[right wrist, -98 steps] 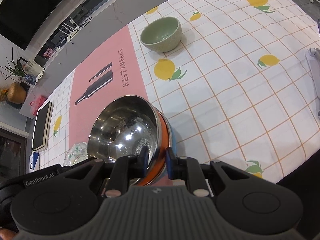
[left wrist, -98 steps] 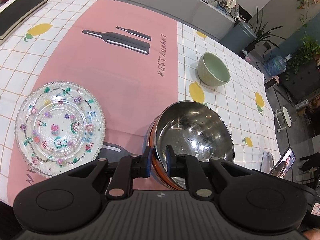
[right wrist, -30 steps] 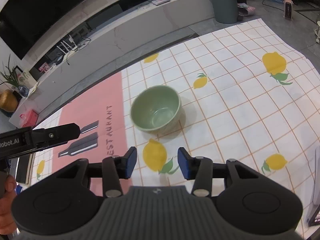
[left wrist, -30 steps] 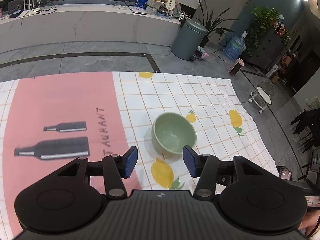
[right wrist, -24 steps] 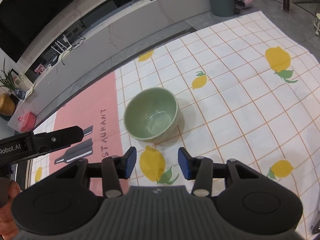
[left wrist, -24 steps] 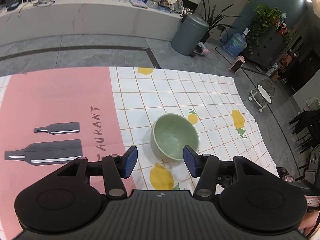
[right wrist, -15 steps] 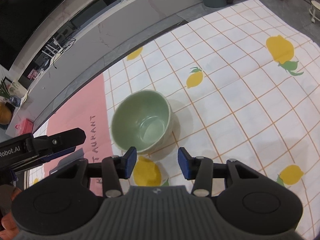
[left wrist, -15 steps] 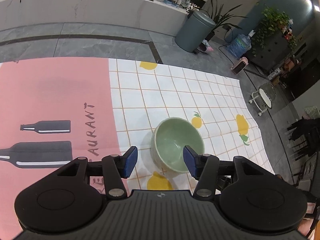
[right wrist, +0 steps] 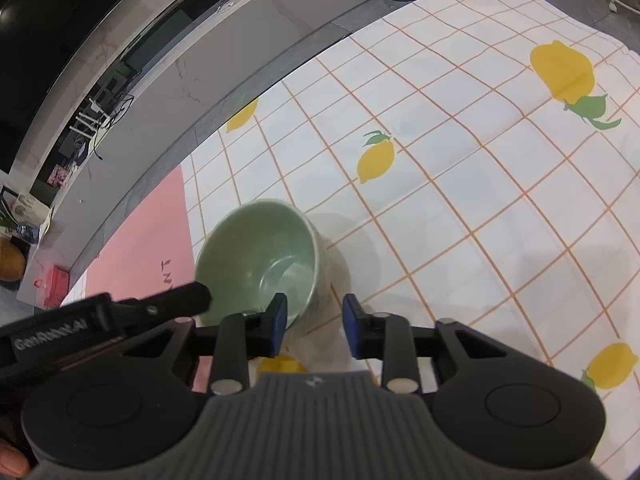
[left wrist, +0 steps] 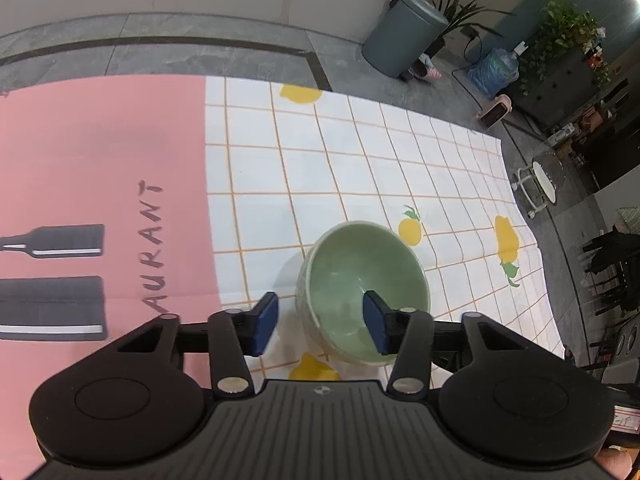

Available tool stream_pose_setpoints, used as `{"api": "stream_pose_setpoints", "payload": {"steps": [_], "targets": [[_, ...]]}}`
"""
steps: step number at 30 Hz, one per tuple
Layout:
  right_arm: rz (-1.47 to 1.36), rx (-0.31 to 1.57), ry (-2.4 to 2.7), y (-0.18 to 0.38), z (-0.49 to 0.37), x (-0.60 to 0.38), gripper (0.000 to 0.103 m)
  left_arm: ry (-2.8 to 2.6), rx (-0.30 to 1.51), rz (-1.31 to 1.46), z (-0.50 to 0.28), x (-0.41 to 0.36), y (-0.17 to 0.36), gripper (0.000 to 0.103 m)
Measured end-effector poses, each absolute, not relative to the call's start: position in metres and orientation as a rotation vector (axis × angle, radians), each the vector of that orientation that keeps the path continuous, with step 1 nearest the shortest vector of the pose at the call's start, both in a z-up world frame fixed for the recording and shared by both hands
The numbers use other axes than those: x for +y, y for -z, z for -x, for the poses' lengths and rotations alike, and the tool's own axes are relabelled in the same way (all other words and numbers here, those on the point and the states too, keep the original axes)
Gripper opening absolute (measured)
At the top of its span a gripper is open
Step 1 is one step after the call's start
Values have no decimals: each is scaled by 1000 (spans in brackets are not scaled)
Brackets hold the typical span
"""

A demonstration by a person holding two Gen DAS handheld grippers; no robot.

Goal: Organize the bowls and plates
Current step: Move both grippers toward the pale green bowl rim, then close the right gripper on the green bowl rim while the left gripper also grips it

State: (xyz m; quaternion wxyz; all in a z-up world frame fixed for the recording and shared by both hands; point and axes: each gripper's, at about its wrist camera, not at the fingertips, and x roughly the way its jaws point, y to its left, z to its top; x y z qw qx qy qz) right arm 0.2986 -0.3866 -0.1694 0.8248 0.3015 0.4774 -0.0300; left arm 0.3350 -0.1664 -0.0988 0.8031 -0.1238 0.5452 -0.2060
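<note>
A pale green bowl [left wrist: 360, 280] stands upright on the lemon-print tablecloth [left wrist: 360, 152], close under both grippers. My left gripper [left wrist: 320, 320] straddles the bowl's left wall, one pad [left wrist: 374, 320] inside the bowl and the other outside. Its jaws are closing, and a gap still shows at the outer pad. In the right wrist view the bowl [right wrist: 256, 252] has my right gripper [right wrist: 315, 326] over its right wall. One pad [right wrist: 279, 320] is inside; the jaws are closing and do not press. The left gripper's finger [right wrist: 176, 302] reaches in from the left.
The cloth has a pink panel [left wrist: 100, 152] with bottle prints on the left. Past the table's far edge lie grey floor, a grey bin [left wrist: 404, 36], plants and a long white counter [right wrist: 192, 56]. The cloth's right edge [left wrist: 516, 200] drops off beside the bowl.
Both grippers have come down and forward onto the green bowl, and their jaws have narrowed. Each now has one finger inside the bowl. The steel bowl they held earlier is out of view.
</note>
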Motion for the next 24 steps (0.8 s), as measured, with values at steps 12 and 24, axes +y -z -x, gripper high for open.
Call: {"api": "stream_pose_setpoints", "payload": {"steps": [12, 24], "targets": [[-621, 1035, 83, 176, -313, -384, 14, 366, 1207, 156, -343, -185, 111, 12], [-660, 1052, 78, 163, -296, -377, 11, 372, 1165, 127, -325, -178, 86, 10]]}}
